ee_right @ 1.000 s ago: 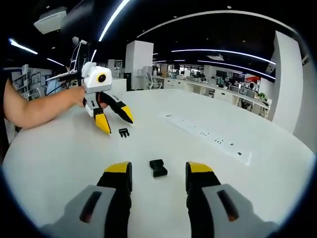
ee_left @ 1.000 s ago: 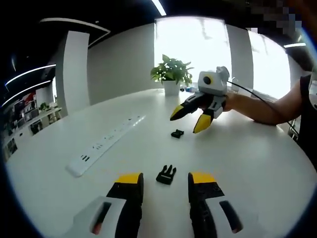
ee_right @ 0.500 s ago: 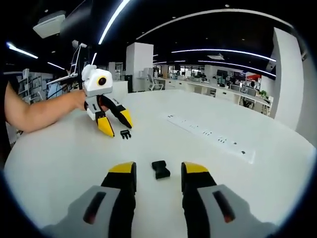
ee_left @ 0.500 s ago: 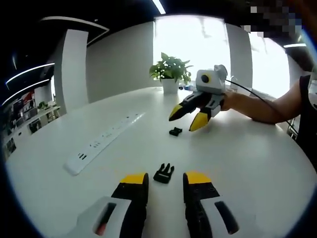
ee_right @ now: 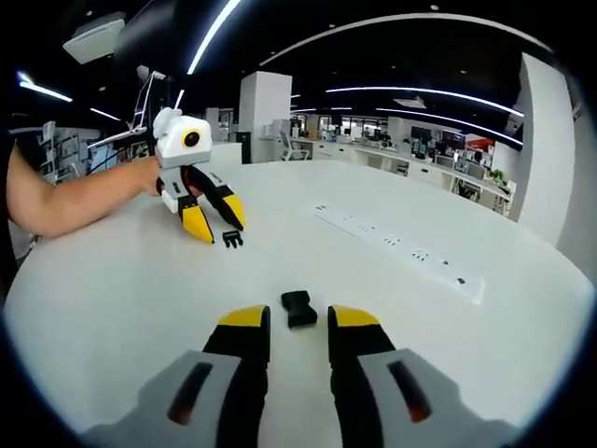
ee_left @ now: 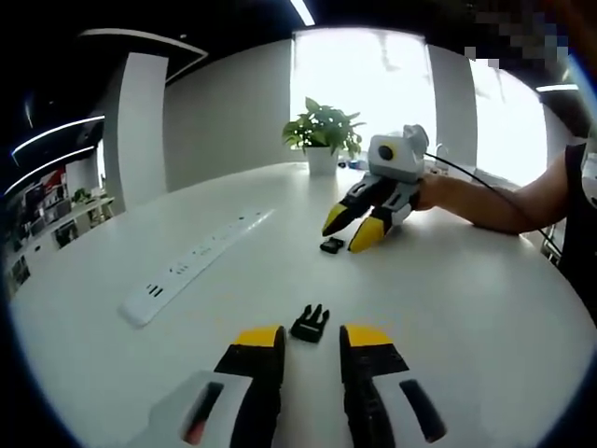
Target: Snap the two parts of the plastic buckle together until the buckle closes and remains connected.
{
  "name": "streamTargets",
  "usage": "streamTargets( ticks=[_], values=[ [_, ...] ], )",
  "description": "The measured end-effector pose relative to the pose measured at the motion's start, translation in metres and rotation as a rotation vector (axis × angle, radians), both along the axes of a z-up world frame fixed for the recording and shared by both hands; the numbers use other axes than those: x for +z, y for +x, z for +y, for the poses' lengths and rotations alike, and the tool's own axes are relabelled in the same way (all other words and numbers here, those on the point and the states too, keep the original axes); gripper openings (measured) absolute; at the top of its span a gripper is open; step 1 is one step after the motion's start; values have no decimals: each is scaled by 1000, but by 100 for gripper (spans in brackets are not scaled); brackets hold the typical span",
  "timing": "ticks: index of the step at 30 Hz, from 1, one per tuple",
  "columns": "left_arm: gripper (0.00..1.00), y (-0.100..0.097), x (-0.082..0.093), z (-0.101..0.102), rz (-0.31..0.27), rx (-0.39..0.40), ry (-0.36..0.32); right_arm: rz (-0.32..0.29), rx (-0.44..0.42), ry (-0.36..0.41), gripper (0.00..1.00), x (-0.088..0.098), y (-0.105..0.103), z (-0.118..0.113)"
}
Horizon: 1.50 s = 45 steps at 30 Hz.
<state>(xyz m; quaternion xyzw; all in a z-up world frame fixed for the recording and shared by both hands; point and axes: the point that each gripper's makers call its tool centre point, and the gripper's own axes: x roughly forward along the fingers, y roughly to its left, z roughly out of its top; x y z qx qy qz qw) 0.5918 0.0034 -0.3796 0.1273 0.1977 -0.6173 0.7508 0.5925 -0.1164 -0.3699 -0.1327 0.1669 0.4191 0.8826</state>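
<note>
Two black buckle parts lie apart on the white table [ee_left: 466, 308]. The pronged part [ee_left: 311, 324] rests just ahead of my left gripper [ee_left: 312, 338], which is open with its yellow tips on either side of it. The socket part [ee_right: 298, 308] sits between the yellow tips of my right gripper [ee_right: 298, 319], also open, without visible contact. In the left gripper view the right gripper [ee_left: 347, 233] hangs over the socket part [ee_left: 331, 245]. In the right gripper view the left gripper [ee_right: 216, 229] stands beside the pronged part [ee_right: 232, 240].
A long white power strip [ee_left: 201, 261] [ee_right: 396, 252] lies across the table beside the parts. A potted plant [ee_left: 322, 140] stands at the far edge. A person's forearm [ee_left: 494, 201] [ee_right: 65, 201] reaches in over the table [ee_right: 112, 299].
Both grippers' jaws have narrowed around their buckle parts and crept a little closer to them. The two parts have stayed where they lay.
</note>
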Motion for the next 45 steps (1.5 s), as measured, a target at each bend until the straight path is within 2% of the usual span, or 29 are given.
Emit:
streamTargets(
  ticks=[14,25,30,45],
  values=[
    [19,-4,1,-2,-5,-13,1,11,20,5,19,-1,-3,8],
    [18,0,5,-2,-14,3,-11,17,-2,18,19,0,2,8],
    [15,2,1,-2,-28,10,6,22,-12,24,19,0,5,7],
    [13,2,1,-1,-12,16,0,33,-39,15,15,-2,6,3]
  ],
)
